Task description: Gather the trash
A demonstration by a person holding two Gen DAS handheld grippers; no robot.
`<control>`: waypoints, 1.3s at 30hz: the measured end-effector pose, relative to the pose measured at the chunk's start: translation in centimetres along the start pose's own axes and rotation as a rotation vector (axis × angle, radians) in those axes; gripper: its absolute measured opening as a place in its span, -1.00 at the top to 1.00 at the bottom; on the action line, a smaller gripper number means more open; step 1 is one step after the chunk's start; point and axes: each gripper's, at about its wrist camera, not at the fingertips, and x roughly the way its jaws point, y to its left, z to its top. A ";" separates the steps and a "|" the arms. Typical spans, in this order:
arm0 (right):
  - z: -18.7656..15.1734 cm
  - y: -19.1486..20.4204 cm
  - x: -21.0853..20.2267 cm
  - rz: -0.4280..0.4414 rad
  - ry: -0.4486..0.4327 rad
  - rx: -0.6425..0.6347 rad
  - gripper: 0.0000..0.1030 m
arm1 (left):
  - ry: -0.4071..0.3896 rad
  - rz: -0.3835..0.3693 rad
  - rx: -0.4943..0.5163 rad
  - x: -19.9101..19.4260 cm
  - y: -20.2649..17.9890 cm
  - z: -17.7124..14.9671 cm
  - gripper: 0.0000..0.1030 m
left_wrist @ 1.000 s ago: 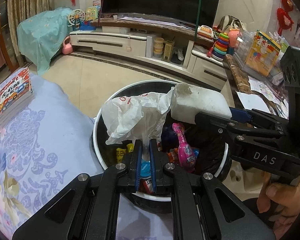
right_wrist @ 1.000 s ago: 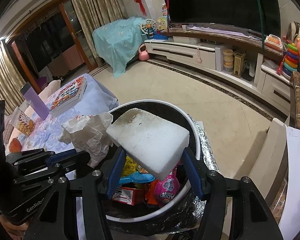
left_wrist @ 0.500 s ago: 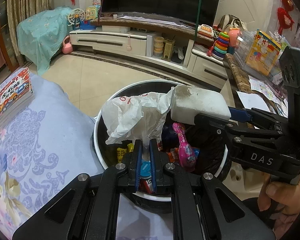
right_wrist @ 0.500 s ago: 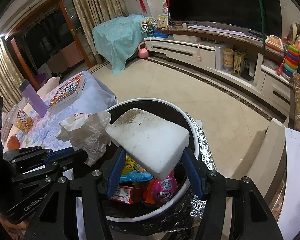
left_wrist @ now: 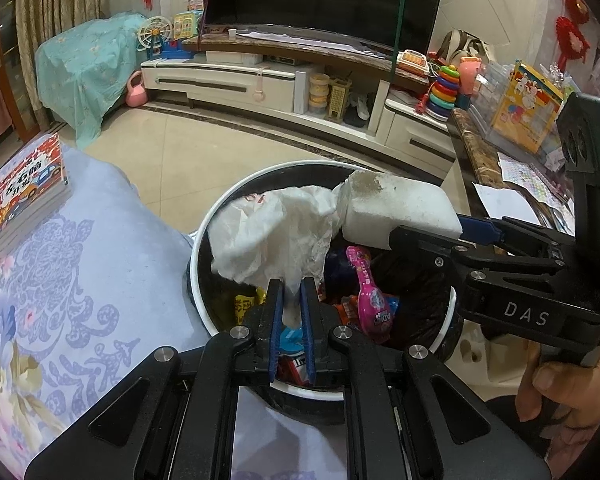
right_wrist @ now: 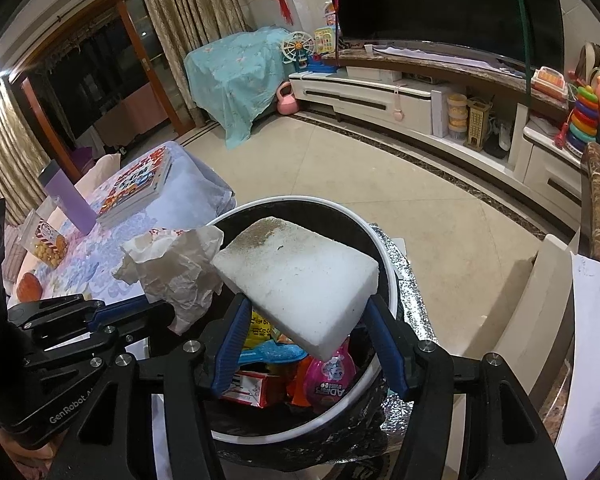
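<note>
I held two pieces of trash directly over the open waste bin (left_wrist: 199,248). The left gripper (left_wrist: 291,298) had its fingers pinched almost together on the tail of a crumpled white paper wrapper (left_wrist: 272,232). The right gripper (right_wrist: 306,322) had its fingers set at medium width, clamping a white foam block (right_wrist: 300,276) by its two side faces; the block sat tilted, soiled end farthest from me. Wrapper and block touched above the rim.

I judged the carry complete and only the release outstanding. The bin, lined with a black bag, already contained a pink toothbrush pack (left_wrist: 370,296), a red carton (right_wrist: 256,390) and coloured wrappers, so collection appeared well advanced.

Left of the bin lay a floral lilac cloth (left_wrist: 72,280) bearing a stack of picture books (left_wrist: 28,192). The far room showed tiled floor (right_wrist: 360,184), a television cabinet (left_wrist: 236,84) and a ring-stacker toy (left_wrist: 444,88).
</note>
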 end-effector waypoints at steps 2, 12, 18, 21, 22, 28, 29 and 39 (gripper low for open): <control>0.0 0.0 0.0 0.004 0.001 0.000 -0.20 | 0.000 0.002 -0.001 0.0 0.1 0.0 0.83; -0.1 0.0 -0.2 0.021 0.001 0.020 -0.51 | -0.027 0.029 -0.046 -1.4 1.8 -0.8 0.07; -0.5 -0.4 -1.3 0.026 -0.020 0.057 -0.57 | -0.058 0.040 -0.097 -3.2 3.3 -1.9 -0.05; -0.8 -0.3 -2.3 0.040 -0.043 0.073 -0.69 | -0.076 0.042 -0.127 -4.3 3.9 -2.6 -0.14; -0.9 -0.1 -2.8 0.043 -0.053 0.077 -0.72 | -0.083 0.040 -0.137 -4.6 4.1 -2.8 -0.14; -1.8 0.9 -5.2 0.074 -0.107 0.097 -0.81 | -0.126 0.037 -0.194 -7.2 4.6 -4.8 -0.27; -2.0 1.1 -5.5 0.080 -0.112 0.104 -0.81 | -0.138 0.039 -0.203 -7.7 4.7 -5.4 -0.30; -7.3 3.7 -8.6 0.119 -0.190 0.143 -0.82 | -0.234 0.074 -0.289 -12.8 5.9 -11.9 -0.50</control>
